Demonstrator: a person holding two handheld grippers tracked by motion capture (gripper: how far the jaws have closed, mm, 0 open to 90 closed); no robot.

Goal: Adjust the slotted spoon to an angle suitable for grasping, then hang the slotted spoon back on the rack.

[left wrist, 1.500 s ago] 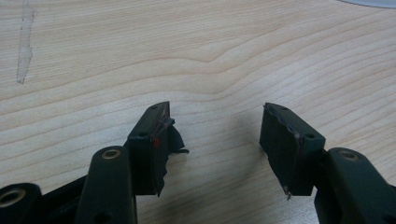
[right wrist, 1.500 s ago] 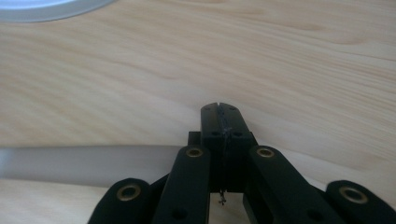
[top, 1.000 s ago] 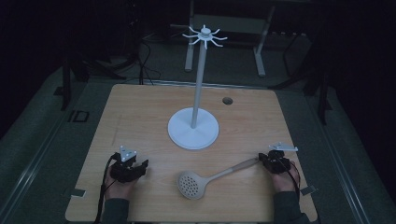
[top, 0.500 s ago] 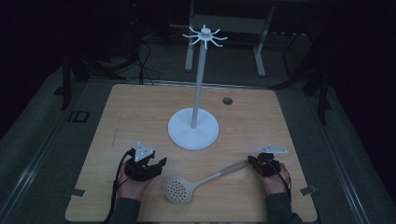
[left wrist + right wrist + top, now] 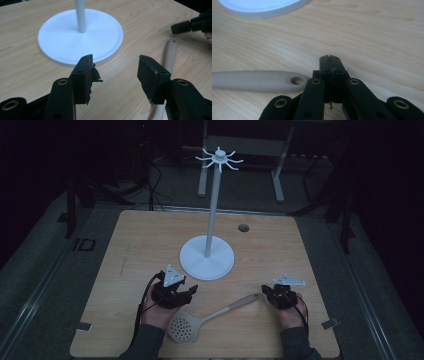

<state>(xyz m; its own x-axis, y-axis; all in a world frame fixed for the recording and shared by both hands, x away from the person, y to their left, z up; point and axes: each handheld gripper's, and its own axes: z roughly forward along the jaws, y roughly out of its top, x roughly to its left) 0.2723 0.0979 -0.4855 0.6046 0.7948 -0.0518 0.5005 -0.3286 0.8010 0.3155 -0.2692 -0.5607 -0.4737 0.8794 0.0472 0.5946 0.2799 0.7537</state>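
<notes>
Beige and untouched, the slotted spoon (image 5: 210, 319) is lying flat on the wooden counter (image 5: 150, 240) in front of the white hook stand (image 5: 207, 257), so I am judging the hanging work barely begun. I am holding my left tool (image 5: 115, 67) with its jaws spread wide and empty, hovering just above and beside the spoon's handle, while my right tool (image 5: 329, 58) is sitting pressed closed on nothing, just beside the handle's holed end. Grasping, lifting and hooking the spoon onto the stand's top prongs are all remaining.
</notes>
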